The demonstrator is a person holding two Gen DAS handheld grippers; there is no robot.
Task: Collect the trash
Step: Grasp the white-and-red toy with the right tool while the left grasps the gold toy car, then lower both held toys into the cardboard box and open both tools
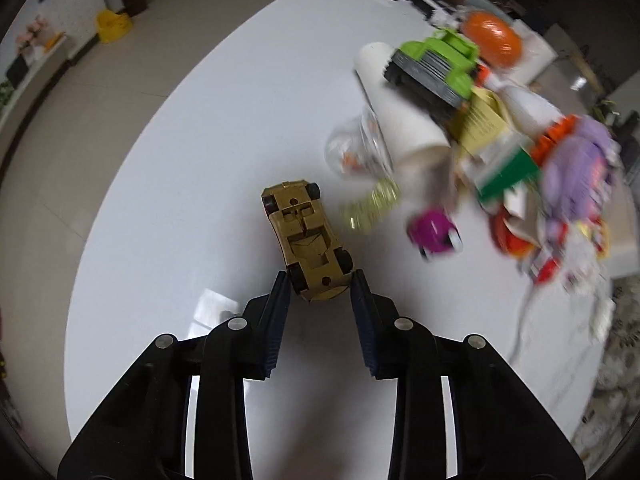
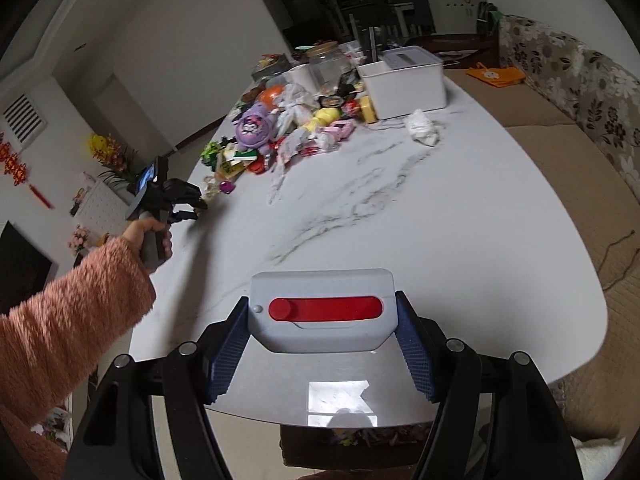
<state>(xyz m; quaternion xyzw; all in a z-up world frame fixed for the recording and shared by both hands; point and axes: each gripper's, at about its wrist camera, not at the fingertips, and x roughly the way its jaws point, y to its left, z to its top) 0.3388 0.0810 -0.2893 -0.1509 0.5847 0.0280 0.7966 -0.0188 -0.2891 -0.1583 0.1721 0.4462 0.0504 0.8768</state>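
- The clutter pile [image 1: 520,152] ahead and to the right of the left tongs [image 1: 320,280] is appearing motion-blurred in the left wrist view; most wrappers and papers in it are too smeared to identify or count.
- The left tongs are pinching the rear end of one gold toy car [image 1: 306,236], which is lying upside down, its four wheels facing up and its nose pointing away from the fingers [image 1: 276,312].
- Whether the car is touching the white table [image 1: 180,200] is not determinable.
- Identifiable items ahead-right of the left tongs: one pink toy car [image 1: 434,234], one green toy truck [image 1: 436,68], one clear plastic dome [image 1: 356,148], one white paper cup [image 1: 394,104] lying on its side, one orange ball [image 1: 493,38], one purple plush [image 1: 576,160].
- The truck is resting partly on the cup; the dome is lying just beside the cup.
- The right tongs [image 2: 322,312] are clamping one grey box with a red handle [image 2: 322,308], each finger pressing one end; the box's lower part is cut off behind the fingers.
- Far ahead of the right tongs, one crumpled white tissue [image 2: 422,128] is lying apart from the pile, near one white bin [image 2: 404,80].
- One glass jar [image 2: 328,66] is standing just left of the bin.
- The person's left hand [image 2: 146,236], in a pink fleece sleeve, is gripping the left tool's handle, ahead-left of the right tongs.
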